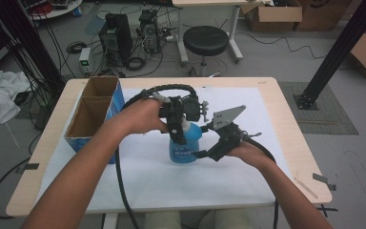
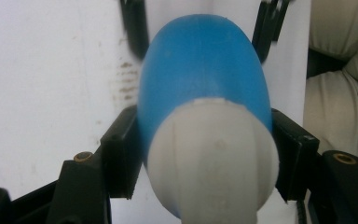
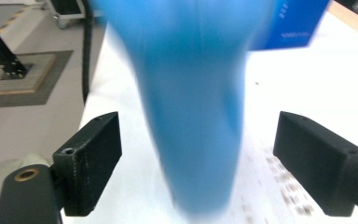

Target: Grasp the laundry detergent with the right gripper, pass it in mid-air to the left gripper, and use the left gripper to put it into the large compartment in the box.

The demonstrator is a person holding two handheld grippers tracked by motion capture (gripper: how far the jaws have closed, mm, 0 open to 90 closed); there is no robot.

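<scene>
A blue plastic bottle (image 1: 186, 143) with a white top stands upright on the white sheet (image 1: 248, 176) in the middle of the table. My left gripper (image 1: 178, 128) comes down on it from above. In the left gripper view its jaws press both sides of the bottle (image 2: 200, 70) just below the white top (image 2: 212, 163), so the left gripper (image 2: 201, 151) is shut on it. My right gripper (image 1: 203, 152) sits low at the bottle's right side. In the right gripper view the blurred bottle (image 3: 191, 93) stands between the wide-apart jaws of my right gripper (image 3: 209, 161), and neither pad touches it.
A blue cardboard box (image 1: 94, 114) with two open, empty compartments stands at the table's left, close to my left forearm. A black stool (image 1: 205, 40) and computer towers (image 1: 116, 36) are on the floor beyond the far edge. A black cable (image 1: 122, 191) trails toward the near edge.
</scene>
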